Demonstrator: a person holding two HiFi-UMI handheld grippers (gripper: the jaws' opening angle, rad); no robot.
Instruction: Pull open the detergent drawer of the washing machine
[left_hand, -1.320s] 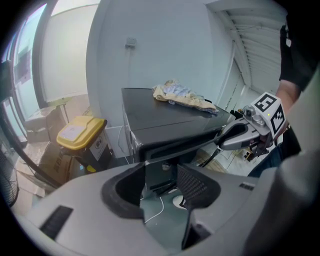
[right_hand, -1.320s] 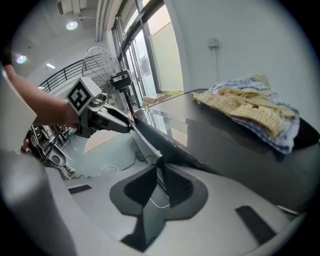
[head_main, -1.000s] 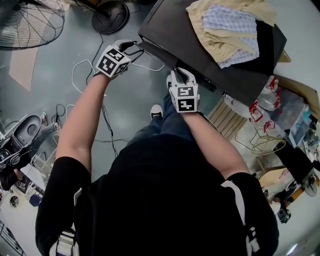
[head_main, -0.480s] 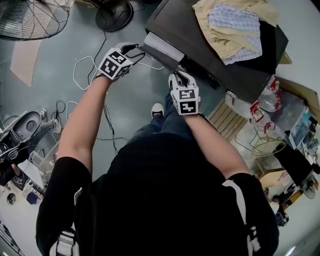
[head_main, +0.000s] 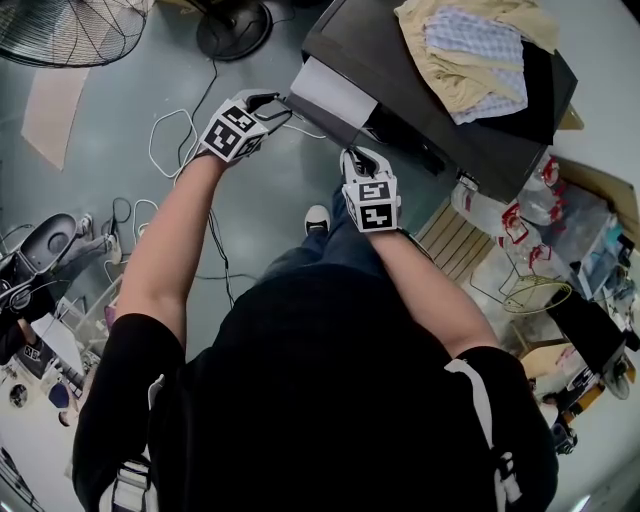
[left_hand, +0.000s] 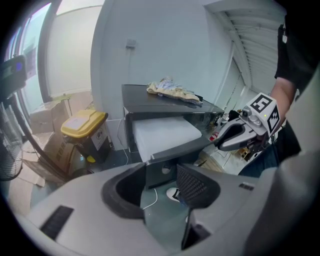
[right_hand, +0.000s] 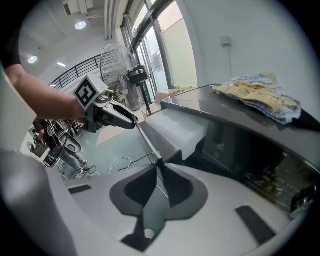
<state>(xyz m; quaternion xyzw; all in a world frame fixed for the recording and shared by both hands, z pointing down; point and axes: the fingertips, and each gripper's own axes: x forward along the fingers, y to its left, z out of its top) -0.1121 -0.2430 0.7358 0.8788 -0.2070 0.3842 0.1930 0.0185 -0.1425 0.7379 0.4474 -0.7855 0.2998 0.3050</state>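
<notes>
We had drawn the detergent drawer (head_main: 325, 95) farther out of the washing machine (head_main: 420, 95) | left gripper (head_main: 283, 101), right gripper (head_main: 362, 153) each pinched its near front edge | clothes (head_main: 465, 50) atop; fan (head_main: 60, 30), cables (head_main: 165, 150) on floor (head_main: 265, 195), left.

A workshop-like utility space: bare grey floor (head_main: 250, 210) strewn with loose cables (head_main: 165, 140), a pedestal fan (head_main: 60, 30), cardboard boxes (left_hand: 50, 145), and a yellow-lidded bin (left_hand: 82, 122) beside a freestanding washing machine (head_main: 400, 90).
</notes>
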